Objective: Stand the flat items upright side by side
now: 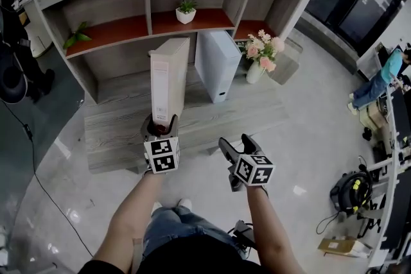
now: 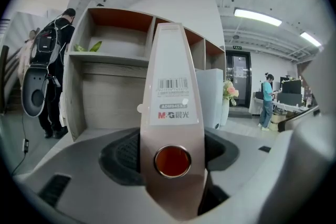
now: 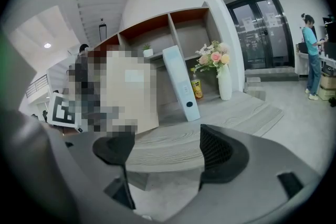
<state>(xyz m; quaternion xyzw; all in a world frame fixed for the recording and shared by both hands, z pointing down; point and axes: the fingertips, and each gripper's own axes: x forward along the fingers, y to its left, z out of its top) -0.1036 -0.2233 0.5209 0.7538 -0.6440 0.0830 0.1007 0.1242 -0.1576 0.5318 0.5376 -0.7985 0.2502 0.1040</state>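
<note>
**Beige box file carried upright in the left gripper, in front of the shelf unit**

The beige box file [image 1: 168,80] is clamped low on its narrow spine by the left gripper [image 1: 162,124], the jaws pressed on either side near the finger hole [image 2: 172,160]. The right gripper [image 1: 235,141] is held with its jaws apart and nothing between them. The long axis of the file is set vertical, the labelled spine turned toward the person. It is held over the front of the lower deck [image 1: 122,125], left of the white box file [image 1: 217,64], which stands upright there. The file is judged stiff and probably light, with a smooth skin that may slip. With the grip this low it may tip, so a hold higher on the spine is advised.
</note>
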